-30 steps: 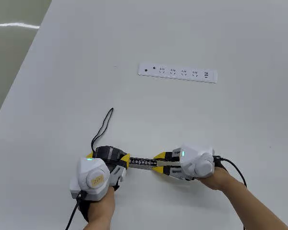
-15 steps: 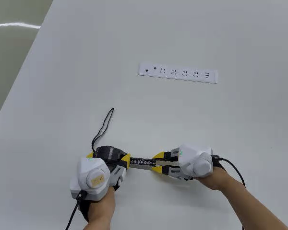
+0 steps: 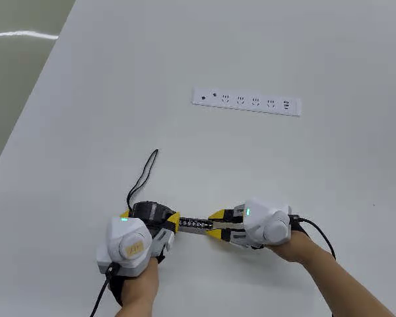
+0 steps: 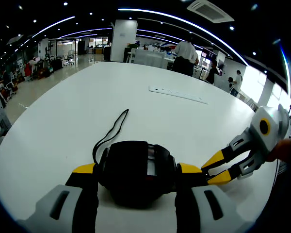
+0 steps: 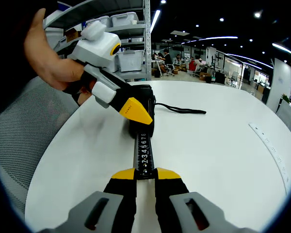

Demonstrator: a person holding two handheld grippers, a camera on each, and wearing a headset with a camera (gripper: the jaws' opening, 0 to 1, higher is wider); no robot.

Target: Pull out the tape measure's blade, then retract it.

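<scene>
Left gripper (image 4: 137,171) clamps the black tape measure (image 3: 149,211) by its case on the white table (image 3: 264,165), while the right gripper (image 5: 145,174) pinches the end of its blade (image 5: 143,148), which is drawn a short way out between them.

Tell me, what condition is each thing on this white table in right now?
Tape measure case: clamped.
Blade: pulled out a short way.
Left gripper: shut on the case.
Right gripper: shut on the blade's end.
Strap: lying slack.
Power strip: flat, nothing plugged in.
</scene>
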